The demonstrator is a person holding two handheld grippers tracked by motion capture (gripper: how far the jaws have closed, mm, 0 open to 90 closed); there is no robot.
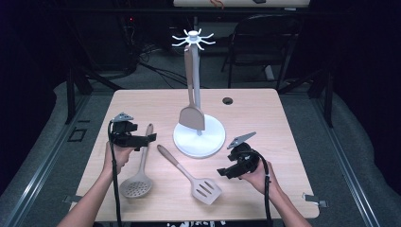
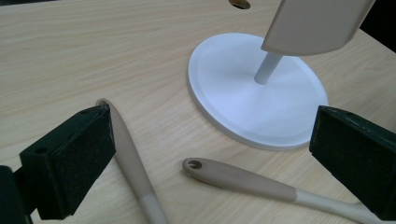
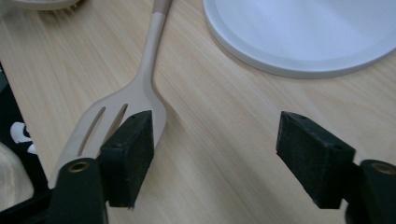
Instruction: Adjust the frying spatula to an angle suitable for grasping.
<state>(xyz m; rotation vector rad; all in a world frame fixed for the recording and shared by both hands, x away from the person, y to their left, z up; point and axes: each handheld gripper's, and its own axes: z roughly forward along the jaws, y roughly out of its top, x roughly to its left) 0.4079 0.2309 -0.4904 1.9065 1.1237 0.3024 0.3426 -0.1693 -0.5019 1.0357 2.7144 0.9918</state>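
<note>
A white utensil stand [image 1: 198,137] with a hook crown stands mid-table, and a beige turner [image 1: 191,116] hangs from it. On the wood lie a skimmer spoon [image 1: 137,182] and a slotted spatula [image 1: 205,189]. My left gripper [image 1: 145,138] hovers open beside the skimmer's handle tip. Between its jaws [image 2: 212,135] I see the skimmer handle [image 2: 130,158], the spatula handle [image 2: 243,179] and the stand's base [image 2: 257,93]. My right gripper [image 1: 223,172] is open just right of the spatula's head. Its view [image 3: 217,140] shows the slotted head [image 3: 121,112] by its left jaw, with bare wood between the jaws.
The table [image 1: 265,118] has a cable hole [image 1: 228,100] behind the stand. A dark chair [image 1: 265,42] stands past the far edge. The stand's base [image 3: 303,32] lies close ahead of the right gripper.
</note>
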